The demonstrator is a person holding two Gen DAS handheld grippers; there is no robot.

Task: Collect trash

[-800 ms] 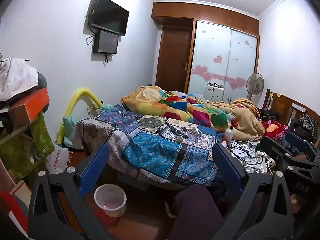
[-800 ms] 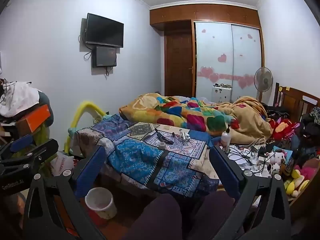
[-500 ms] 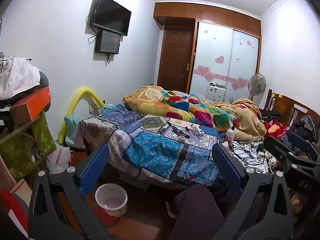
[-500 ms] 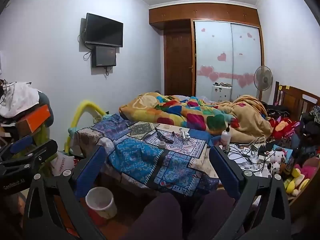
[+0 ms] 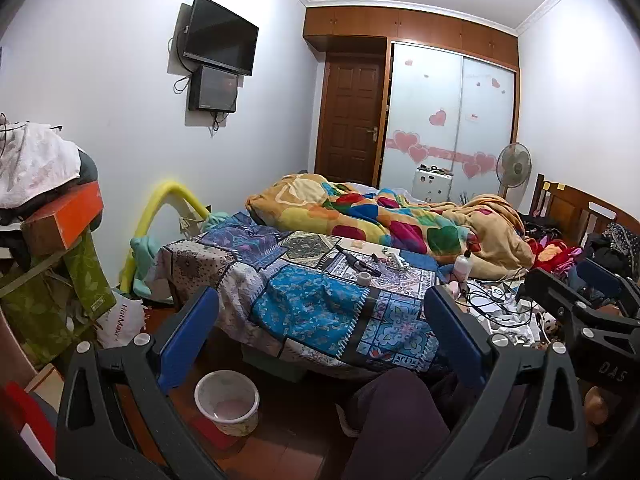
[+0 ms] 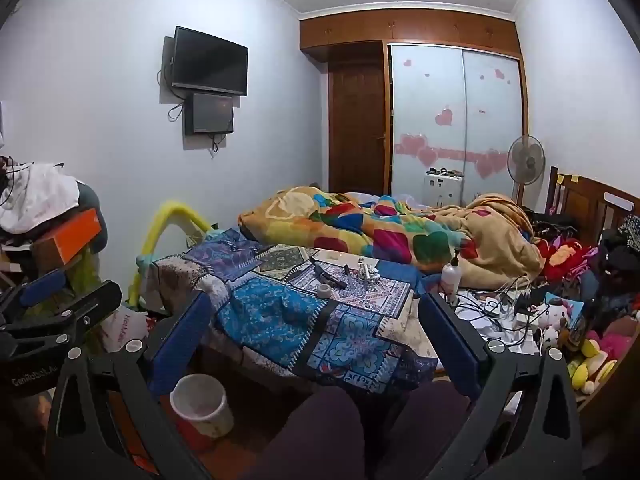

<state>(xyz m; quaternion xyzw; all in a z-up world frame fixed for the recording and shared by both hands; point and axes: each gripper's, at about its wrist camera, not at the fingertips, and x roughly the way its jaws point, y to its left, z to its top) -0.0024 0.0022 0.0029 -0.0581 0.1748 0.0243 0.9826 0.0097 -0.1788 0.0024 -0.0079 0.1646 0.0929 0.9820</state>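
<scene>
A white waste bin (image 5: pixel 227 400) (image 6: pixel 202 404) stands on the red floor at the foot of the bed, low between the left fingers of each view. On the patchwork bedcover (image 5: pixel 312 308) (image 6: pixel 280 316) lie small loose items: a tape roll (image 5: pixel 365 278) (image 6: pixel 324 290), dark tools (image 5: pixel 360 266) and a white bottle (image 5: pixel 462 266) (image 6: pixel 450 276). My left gripper (image 5: pixel 320 336) is open and holds nothing, well short of the bed. My right gripper (image 6: pixel 314 344) is open and holds nothing as well. Each gripper shows at the edge of the other's view.
The person's knees in dark trousers (image 5: pixel 396 420) fill the bottom. Cables and white scraps (image 5: pixel 500 312) clutter the bed's right side, with soft toys (image 6: pixel 592 352) beyond. Piled clothes and an orange box (image 5: pixel 64 220) stand left. A crumpled quilt (image 5: pixel 380 220) lies behind.
</scene>
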